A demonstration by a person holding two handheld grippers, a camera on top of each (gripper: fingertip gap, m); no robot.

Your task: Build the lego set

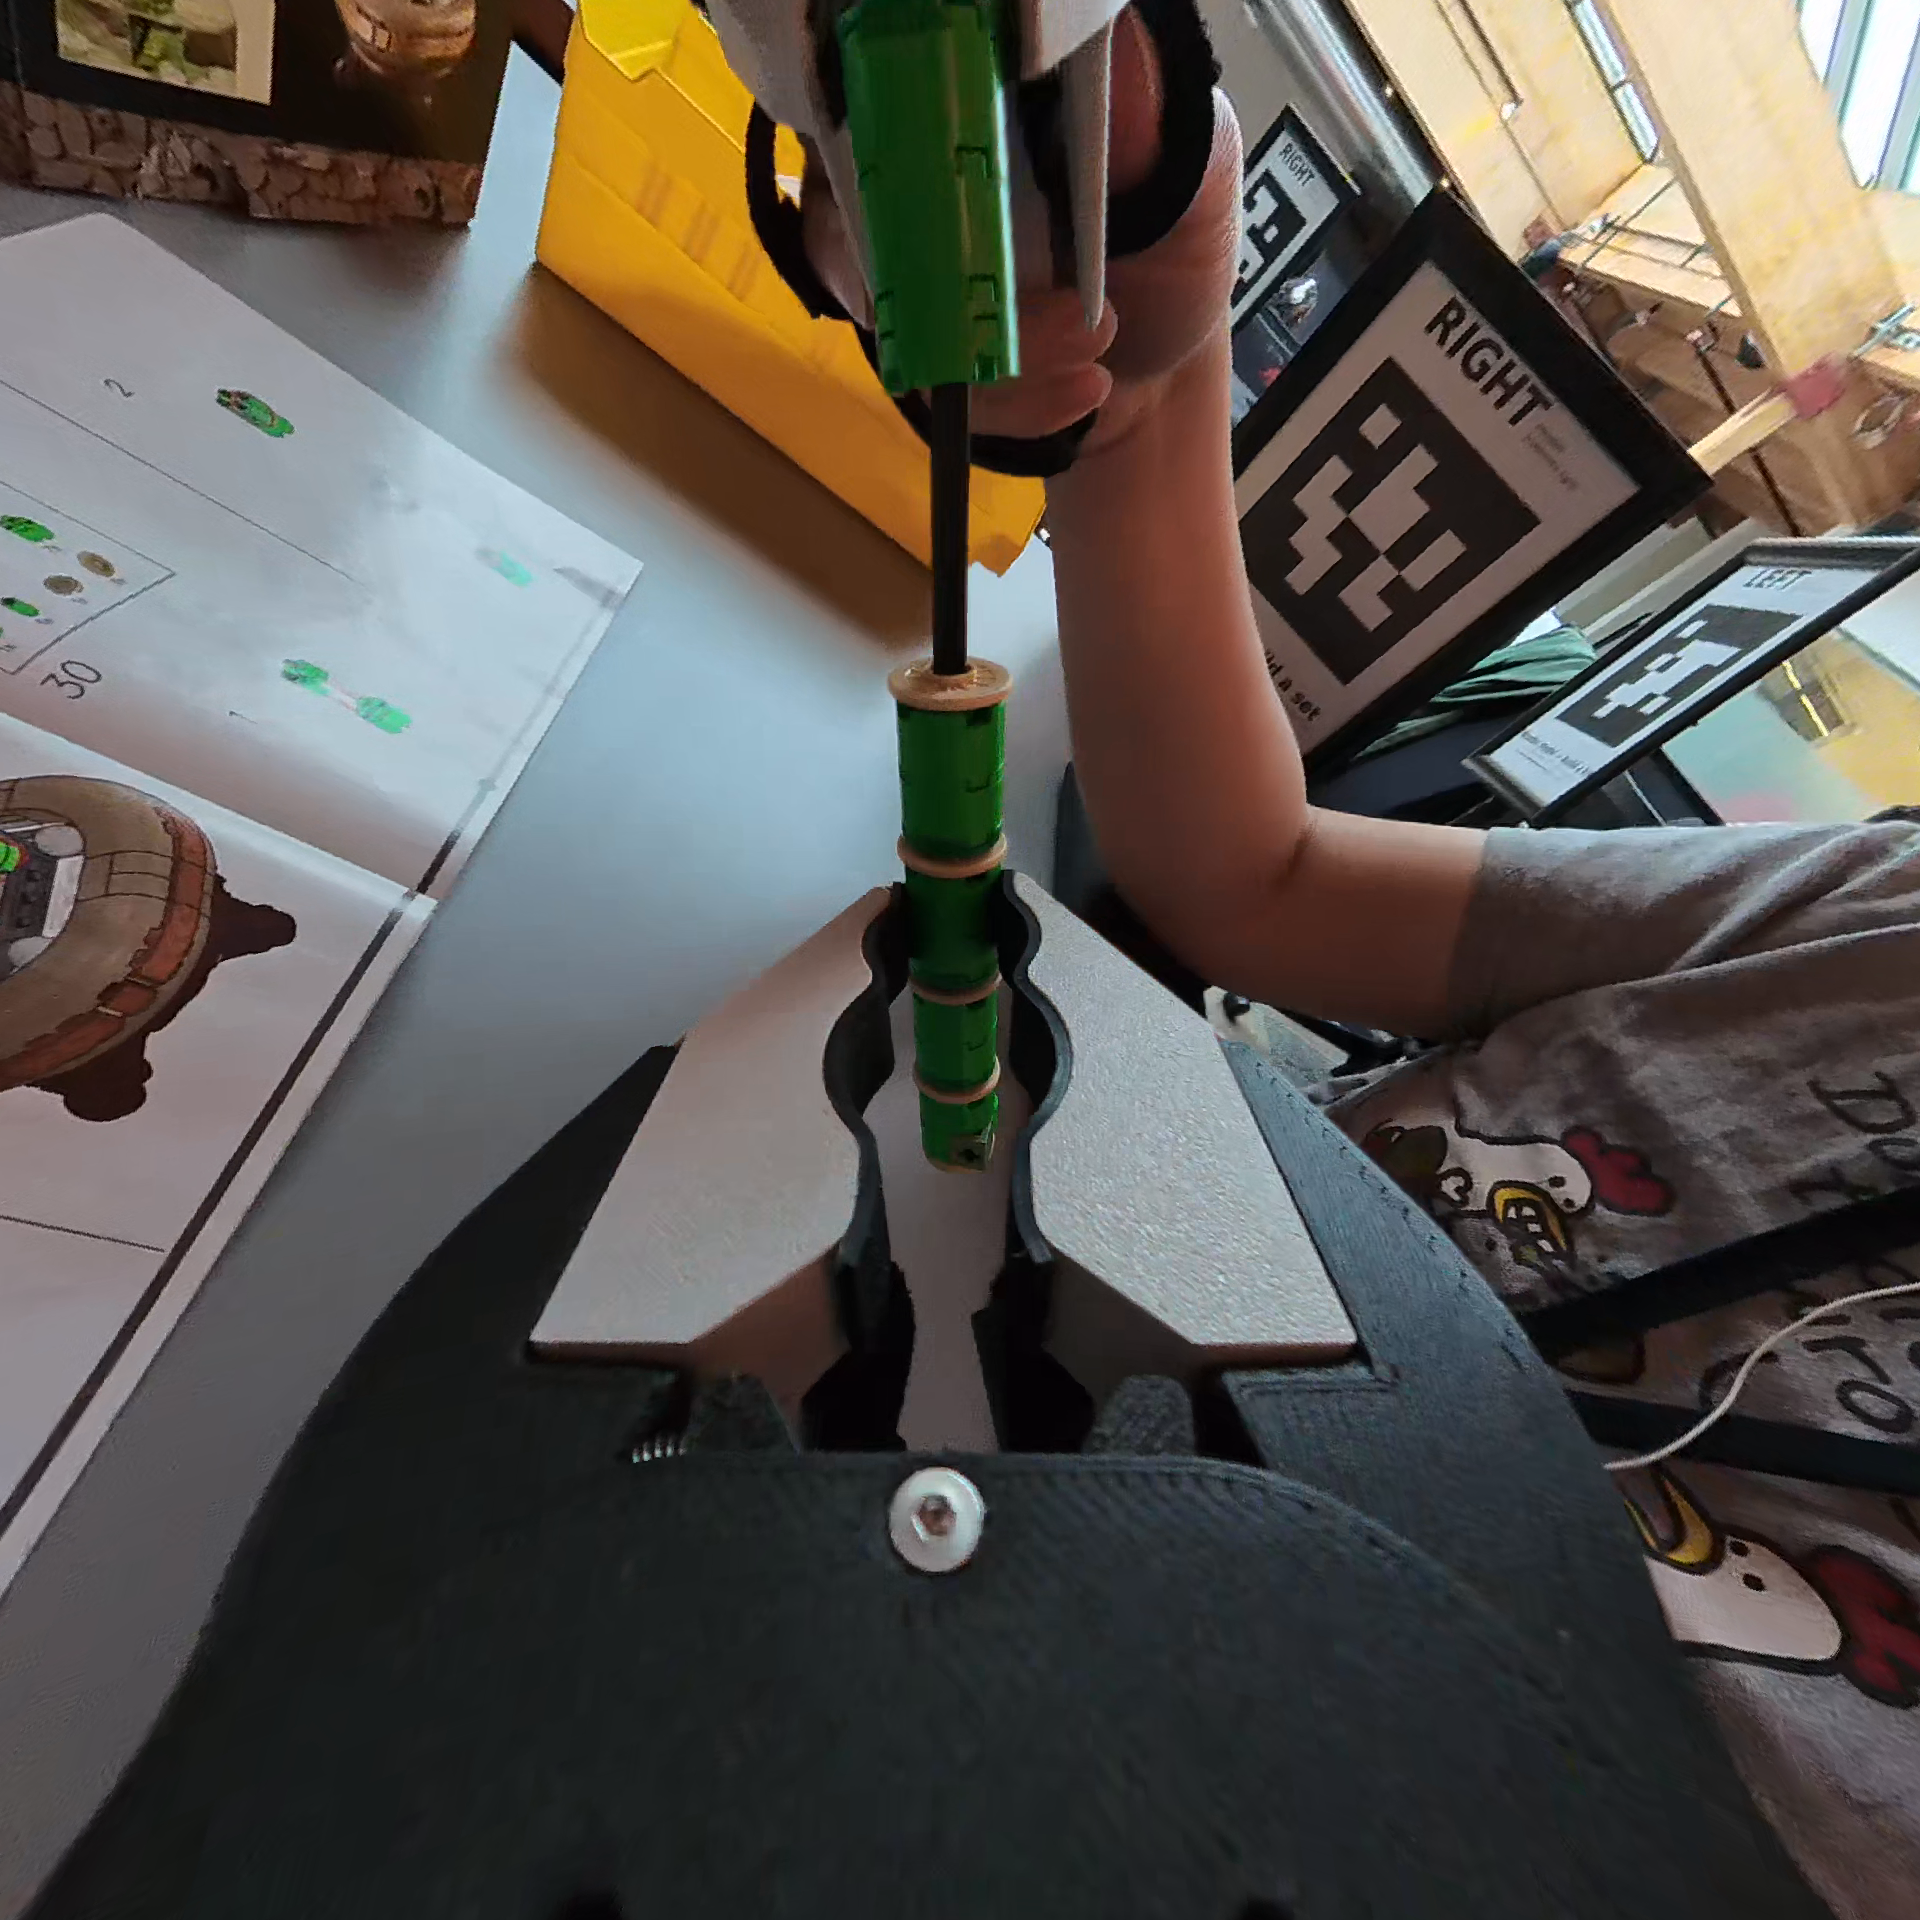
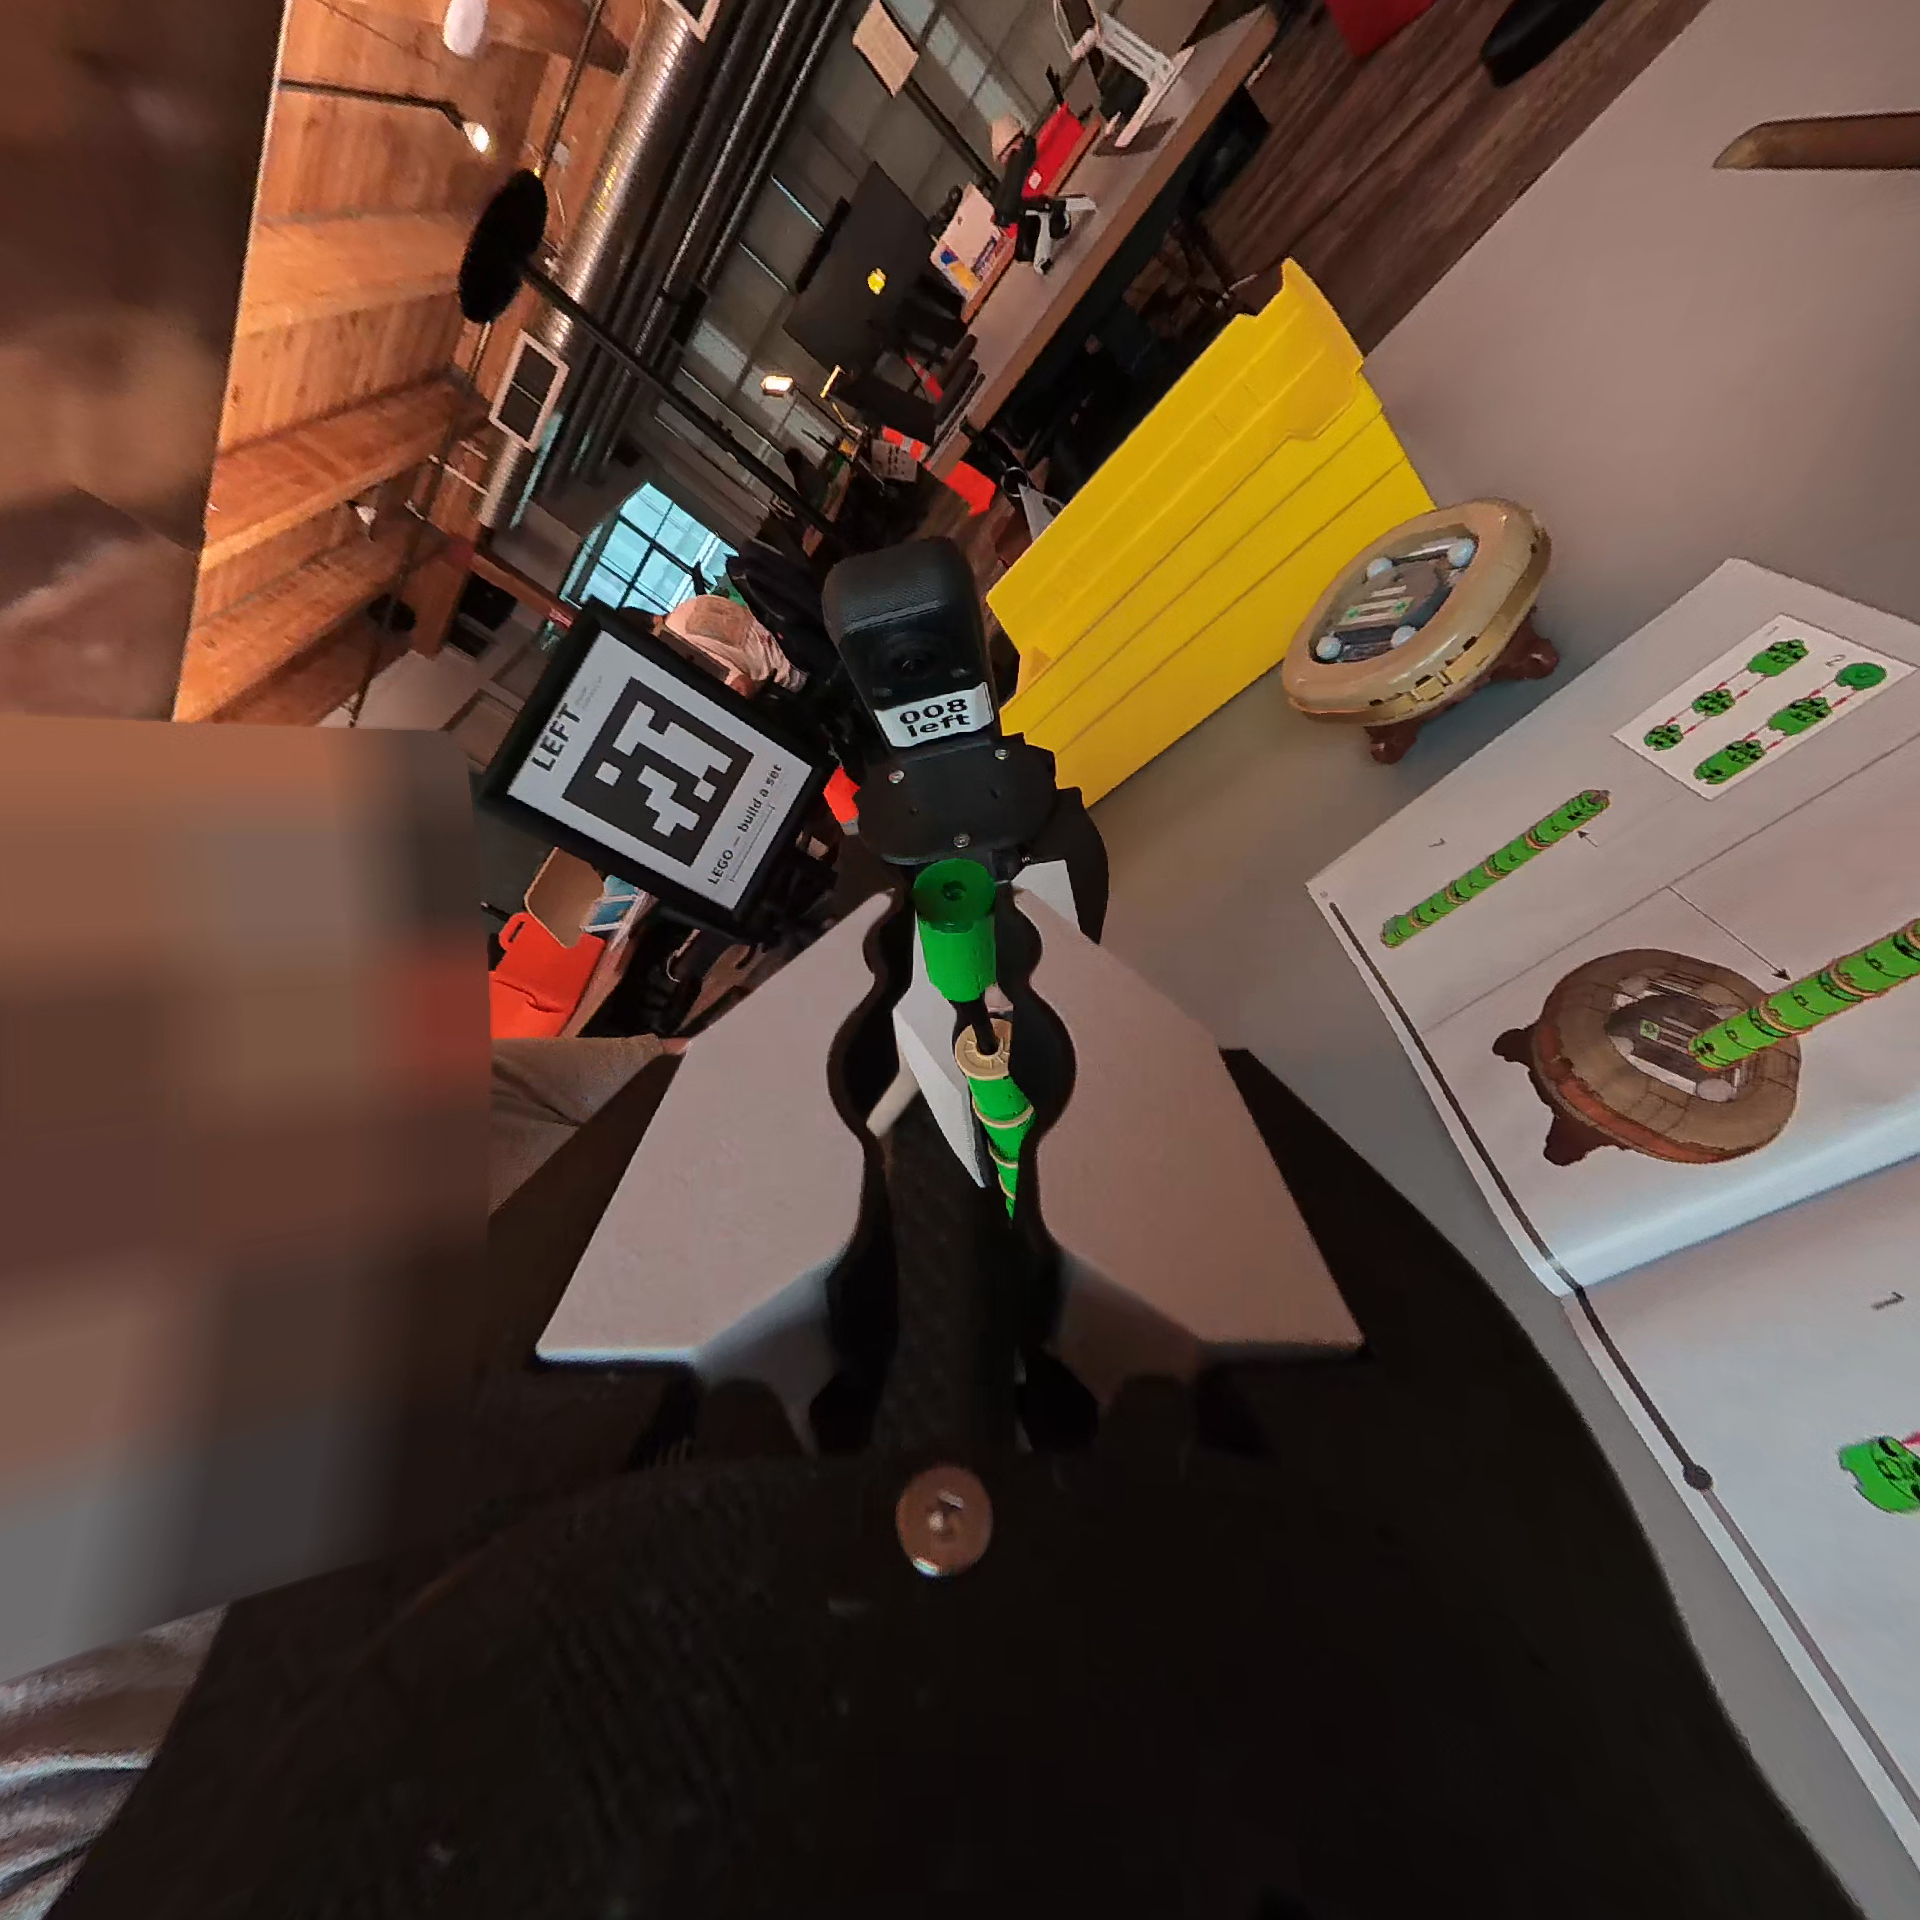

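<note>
Green and tan on a black axle [image 1: 948, 540] — a bamboo-like stalk, partly threaded. Lower stack [image 1: 951, 935] of green cylinders and tan rings clamped between the pads of the left gripper [image 1: 951, 997], jaws nearly closed on it, stalk end poking back toward the camera. Farther up the same axle, a longer green sleeve [image 1: 940, 197] pinched in the right gripper [image 2: 961, 956], fingers drawn in tight around it. Between sleeve and top tan ring [image 1: 949, 686], a bare stretch of black rod, so not yet seated.

Judged progress: well into the set, far from finished. Round tan pot base [image 2: 1418, 634] on dark feet already assembled, standing on the grey table [image 1: 644, 790] beside the yellow bin [image 2: 1195, 582]. Open instruction booklet [image 2: 1662, 935] showing a longer stalk planted in that base.

Left to do, by that picture — slide the sleeve down against the ring, likely add further segments, then plant the stalk in the pot. Whether more parts wait in the bin cannot be told.
</note>
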